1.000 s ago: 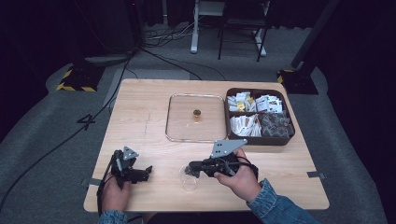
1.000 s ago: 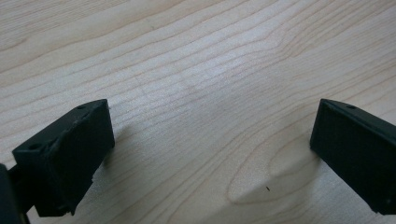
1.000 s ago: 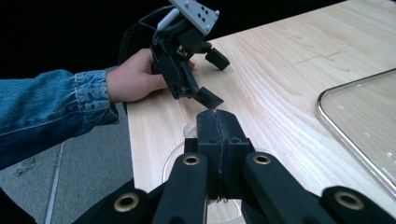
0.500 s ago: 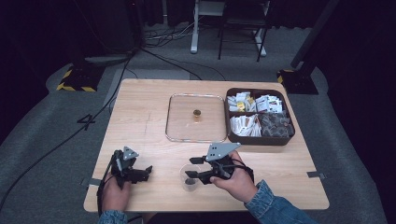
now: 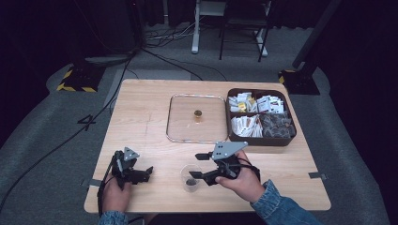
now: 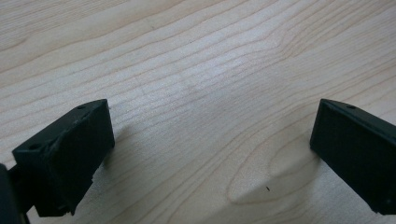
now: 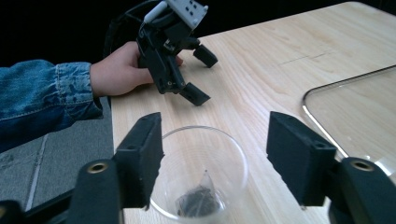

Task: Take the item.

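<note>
A clear cup (image 7: 201, 172) with a dark tea bag (image 7: 198, 203) inside stands on the worktop (image 5: 141, 122) between the jaws of the right tool (image 7: 212, 154), which have just been opening and stand clear of its rim. The left tool (image 5: 148, 172) rests well apart, jaws wide and empty

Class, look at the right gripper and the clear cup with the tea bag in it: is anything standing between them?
Nothing visible. The clear cup sits directly between the jaws of the right gripper, which have just been opening and stand apart from its rim; the tea bag lies inside it.
</note>
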Action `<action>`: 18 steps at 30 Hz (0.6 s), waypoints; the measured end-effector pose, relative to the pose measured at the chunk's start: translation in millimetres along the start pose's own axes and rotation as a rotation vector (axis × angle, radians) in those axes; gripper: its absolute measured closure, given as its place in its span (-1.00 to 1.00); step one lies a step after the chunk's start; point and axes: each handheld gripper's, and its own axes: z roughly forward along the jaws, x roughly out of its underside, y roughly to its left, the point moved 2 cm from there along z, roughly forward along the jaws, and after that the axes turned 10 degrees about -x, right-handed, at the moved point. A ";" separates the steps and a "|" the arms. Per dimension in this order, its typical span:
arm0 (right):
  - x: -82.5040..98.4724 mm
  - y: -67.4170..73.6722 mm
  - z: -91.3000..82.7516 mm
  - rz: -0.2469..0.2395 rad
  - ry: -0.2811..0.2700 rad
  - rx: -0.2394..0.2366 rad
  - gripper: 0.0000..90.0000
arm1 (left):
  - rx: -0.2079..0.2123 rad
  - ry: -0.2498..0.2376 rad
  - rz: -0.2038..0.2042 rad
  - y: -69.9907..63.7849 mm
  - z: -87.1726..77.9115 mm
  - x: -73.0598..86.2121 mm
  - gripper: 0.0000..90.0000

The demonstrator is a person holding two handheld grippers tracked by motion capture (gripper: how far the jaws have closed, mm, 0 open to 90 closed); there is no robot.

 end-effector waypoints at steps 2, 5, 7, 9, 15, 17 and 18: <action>-1.5 -0.9 -10.2 0.003 -0.004 0.012 -0.28 | 0.000 0.000 0.000 0.0 0.0 0.0 -1.00; -2.2 -1.6 -24.0 0.000 -0.008 0.032 -0.40 | 0.000 0.000 0.000 0.0 0.0 0.0 -1.00; -1.9 -2.2 -34.3 -0.007 -0.014 0.039 -0.46 | 0.000 0.000 0.000 0.0 0.0 0.0 -1.00; -0.7 -3.0 -47.2 -0.002 -0.030 0.050 -0.53 | -0.001 -0.001 -0.001 -0.1 0.1 0.1 -1.00; 6.4 -9.1 -78.7 0.020 -0.037 0.108 -0.58 | -0.001 -0.002 -0.001 -0.1 0.1 0.1 -1.00; 7.5 -10.4 -82.1 0.021 -0.037 0.118 -0.58 | 0.000 0.000 0.000 0.0 0.0 0.0 -1.00; 9.1 -11.9 -86.8 0.022 -0.035 0.131 -0.59 | 0.000 0.000 0.000 0.0 0.0 0.0 -1.00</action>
